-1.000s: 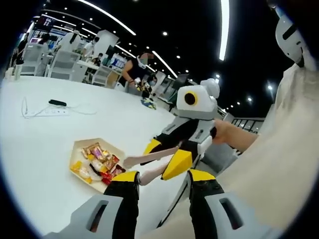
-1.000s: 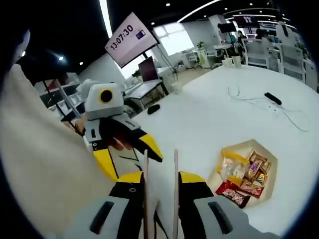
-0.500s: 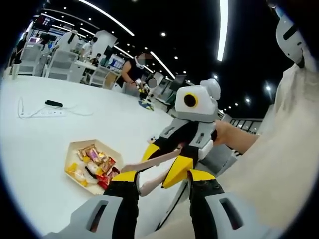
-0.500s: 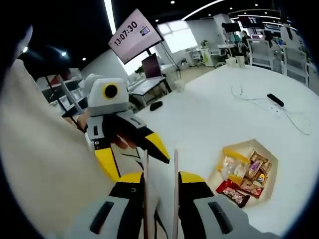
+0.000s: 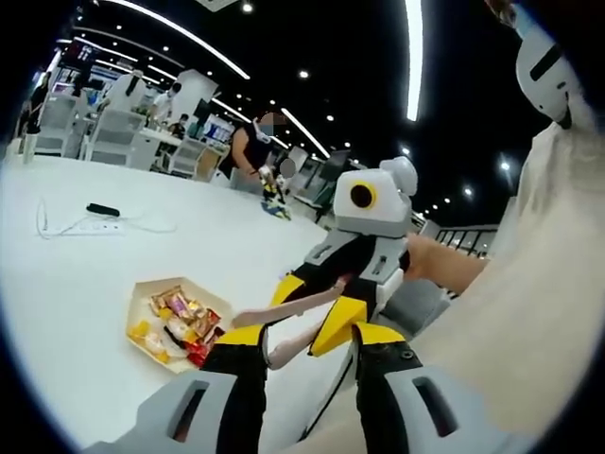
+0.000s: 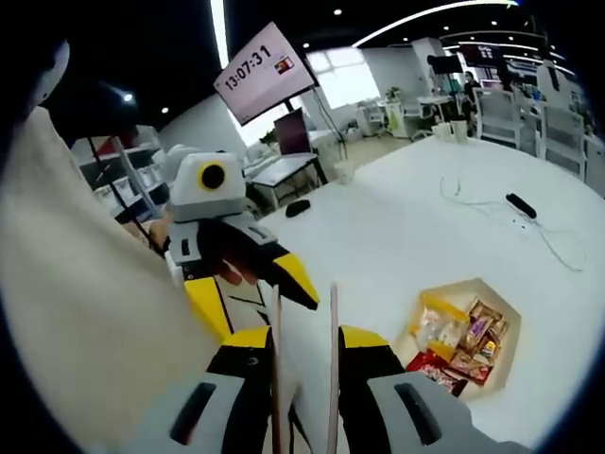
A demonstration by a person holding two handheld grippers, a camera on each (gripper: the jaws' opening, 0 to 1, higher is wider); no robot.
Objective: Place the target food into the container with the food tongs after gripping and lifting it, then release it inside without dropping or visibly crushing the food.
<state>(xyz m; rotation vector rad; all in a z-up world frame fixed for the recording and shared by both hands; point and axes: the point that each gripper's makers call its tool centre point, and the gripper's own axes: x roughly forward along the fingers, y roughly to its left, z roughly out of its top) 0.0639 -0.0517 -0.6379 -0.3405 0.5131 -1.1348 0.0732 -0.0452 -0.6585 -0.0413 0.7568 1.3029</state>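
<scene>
— Left gripper view: where's the food?

— In the tray [image 5: 142,288] of wrapped snacks [image 5: 180,322] on the white table [image 5: 85,265], low and left of the left gripper [image 5: 295,359], which is open and empty. The right gripper [image 5: 317,303] comes in from the right, carrying the food tongs [image 5: 284,307].

— And the right gripper view?

— The right gripper [image 6: 304,350] is clamped on the tongs [image 6: 332,359], whose two arms run straight ahead and stand apart — nothing between them. The tray [image 6: 506,355] lies lower right, well apart; the left gripper [image 6: 236,260] sits to the left. I'd judge the tongs must swing right and down.
</scene>
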